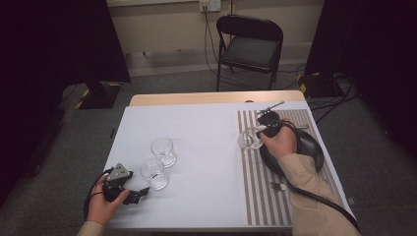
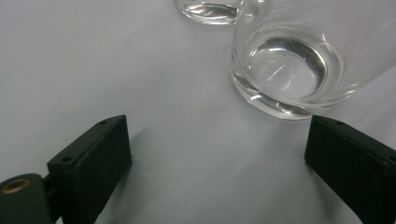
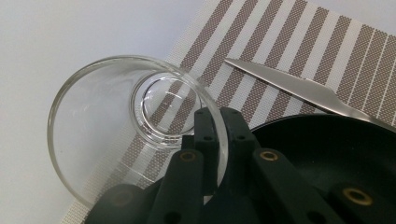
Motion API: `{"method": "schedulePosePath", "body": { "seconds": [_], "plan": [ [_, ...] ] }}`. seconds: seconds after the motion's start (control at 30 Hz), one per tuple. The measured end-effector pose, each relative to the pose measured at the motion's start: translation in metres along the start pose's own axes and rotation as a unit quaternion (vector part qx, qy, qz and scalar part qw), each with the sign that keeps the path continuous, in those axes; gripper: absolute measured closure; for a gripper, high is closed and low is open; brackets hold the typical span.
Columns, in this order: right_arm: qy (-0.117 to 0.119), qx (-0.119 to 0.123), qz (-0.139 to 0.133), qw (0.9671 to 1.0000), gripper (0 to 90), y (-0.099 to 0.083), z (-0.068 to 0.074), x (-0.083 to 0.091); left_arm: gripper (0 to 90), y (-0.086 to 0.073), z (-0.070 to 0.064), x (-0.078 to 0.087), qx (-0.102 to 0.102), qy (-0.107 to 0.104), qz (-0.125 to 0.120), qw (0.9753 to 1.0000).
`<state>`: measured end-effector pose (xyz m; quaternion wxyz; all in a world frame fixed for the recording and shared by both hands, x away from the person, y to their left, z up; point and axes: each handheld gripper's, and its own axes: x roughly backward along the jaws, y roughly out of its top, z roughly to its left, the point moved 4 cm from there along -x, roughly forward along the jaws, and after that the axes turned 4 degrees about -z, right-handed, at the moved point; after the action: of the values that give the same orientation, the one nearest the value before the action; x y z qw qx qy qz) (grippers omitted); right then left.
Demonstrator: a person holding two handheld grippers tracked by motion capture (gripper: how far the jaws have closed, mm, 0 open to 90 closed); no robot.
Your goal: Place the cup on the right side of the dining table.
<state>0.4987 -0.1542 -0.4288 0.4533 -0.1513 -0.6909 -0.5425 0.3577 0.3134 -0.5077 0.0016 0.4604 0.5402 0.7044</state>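
My right gripper [image 1: 262,129] pinches the rim of a glass tumbler [image 1: 250,138] at the striped placemat's [image 1: 255,187] left edge, beside the black plate [image 1: 310,147]. My left gripper [image 1: 137,194] gapes wide, empty, just short of the nearest tumbler [image 1: 154,173].

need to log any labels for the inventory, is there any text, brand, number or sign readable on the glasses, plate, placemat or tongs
None: no readable text in any view.
Held glass: clear, unmarked.
Two glasses on the table: no print visible.
Black plate, knife, striped placemat: no lettering, stripes only.
Left tongs and right tongs: plain black, with brass inserts and no marking.
Wall socket: too small to tell.
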Motion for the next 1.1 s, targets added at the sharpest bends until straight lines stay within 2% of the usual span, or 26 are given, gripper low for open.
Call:
{"method": "schedulePosePath", "body": {
  "seconds": [0.33, 0.53, 0.73, 0.8, 1.1],
  "plan": [
    [-0.004, 0.002, -0.015, 0.9999, 85.1, -0.0001, 0.002, -0.0014, 6.4, 0.0, 0.0, 0.0, 0.0, 0.0, 0.0, 1.0],
    [-0.008, 0.003, -0.017, 0.9998, 84.7, 0.002, 0.0034, -0.0028, 6.4, 0.0, 0.0001, 0.0, 0.0, 0.0, -0.001, 1.0],
    [-0.012, -0.007, -0.018, 0.9997, 84.6, 0.0024, 0.0041, -0.0033, 6.4, 0.0001, -0.0001, -0.0002, 0.002, -0.001, -0.002, 1.0],
    [-0.011, -0.001, -0.021, 0.9997, 84.4, 0.0026, 0.0046, -0.0037, 6.4, 0.0001, -0.0001, -0.0002, 0.002, -0.001, -0.002, 1.0],
    [-0.013, -0.001, -0.021, 0.9997, 80.0, 0.0001, 0.004, -0.004, 6.4, 0.0, -0.0003, -0.0001, -0.001, 0.0, 0.0, 1.0]
  ]
}}
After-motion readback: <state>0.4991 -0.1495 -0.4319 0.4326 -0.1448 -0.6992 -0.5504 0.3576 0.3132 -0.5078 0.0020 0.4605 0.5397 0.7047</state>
